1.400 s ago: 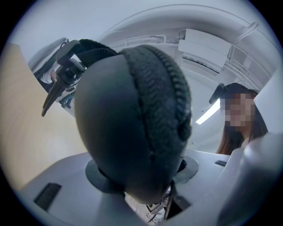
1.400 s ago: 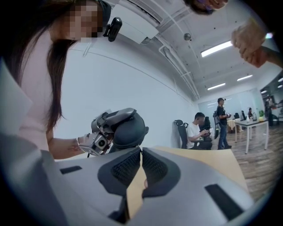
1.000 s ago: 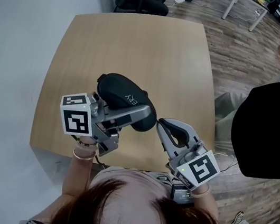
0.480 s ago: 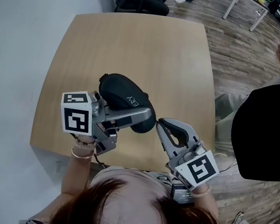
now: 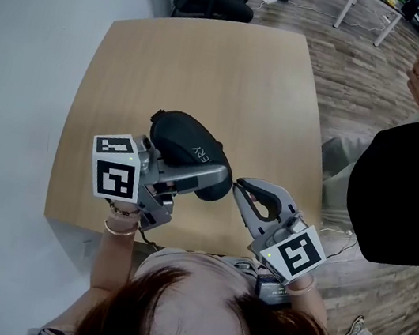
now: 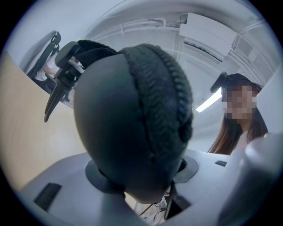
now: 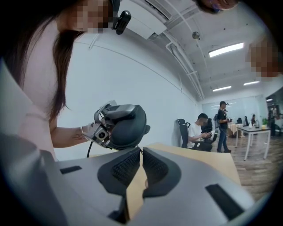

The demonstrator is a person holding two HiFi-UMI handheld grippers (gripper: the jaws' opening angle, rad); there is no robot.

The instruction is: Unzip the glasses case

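My left gripper (image 5: 219, 179) clamps the likely light, stiff-shelled glasses case (image 5: 186, 141); my right gripper (image 5: 240, 186), jaws together, should take the zipper pull (image 6: 56, 90) dangling beyond the left jaws.

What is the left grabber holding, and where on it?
The left gripper holds the black glasses case, its jaws clamped on the case's two sides at the end nearest the right gripper.

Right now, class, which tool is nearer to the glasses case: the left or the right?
Left. The left tool is clamped on the glasses case, holding it. The right tool, jaws together, has its tips just beside the case's end; contact is unclear.
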